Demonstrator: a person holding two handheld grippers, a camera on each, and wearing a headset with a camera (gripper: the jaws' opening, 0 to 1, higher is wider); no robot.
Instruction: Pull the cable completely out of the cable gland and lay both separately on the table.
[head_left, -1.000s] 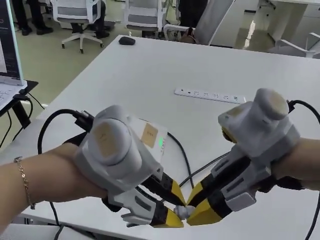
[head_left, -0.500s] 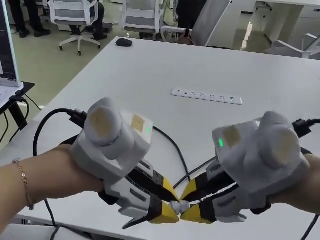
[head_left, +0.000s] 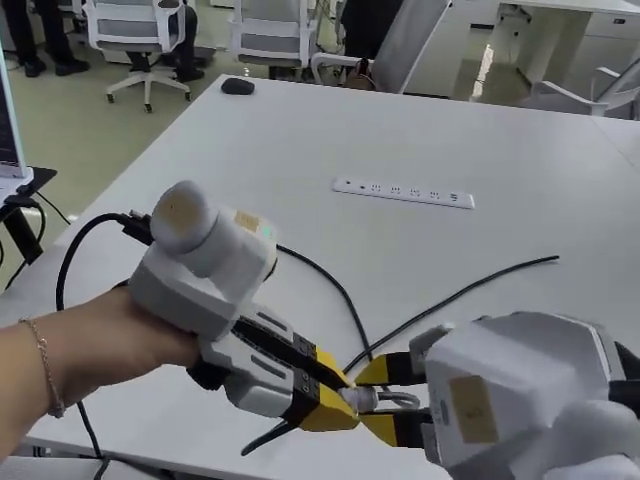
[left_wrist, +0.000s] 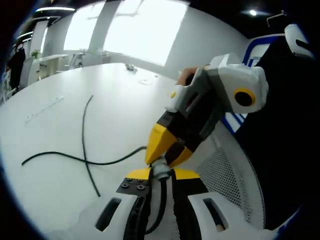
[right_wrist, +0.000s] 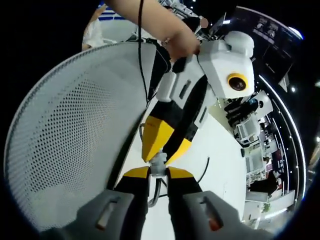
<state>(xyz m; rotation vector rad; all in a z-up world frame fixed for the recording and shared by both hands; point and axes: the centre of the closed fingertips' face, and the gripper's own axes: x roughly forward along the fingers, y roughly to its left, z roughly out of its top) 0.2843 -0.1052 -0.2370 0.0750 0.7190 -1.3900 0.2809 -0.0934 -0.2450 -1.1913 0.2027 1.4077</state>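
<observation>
White table (head_left: 500, 130), power strip (head_left: 403, 192), black cable (head_left: 540, 264), mouse (head_left: 237, 87)

This is an open-plan office. A wide white desk (head_left: 480, 140) carries a power strip (head_left: 403, 193) and a computer mouse (head_left: 237, 87). Beyond its far edge stand swivel chairs (head_left: 140, 30) on castors, on a pale green floor (head_left: 90, 120), and another white desk (head_left: 580, 15) with its own chair (head_left: 590, 95) stands to the right. The edge of a lit screen (head_left: 8, 130) shows at the left. In the left gripper view, large bright windows (left_wrist: 145, 30) line the far wall, and a perforated mesh chair back (right_wrist: 70, 135) shows in the right gripper view.
</observation>
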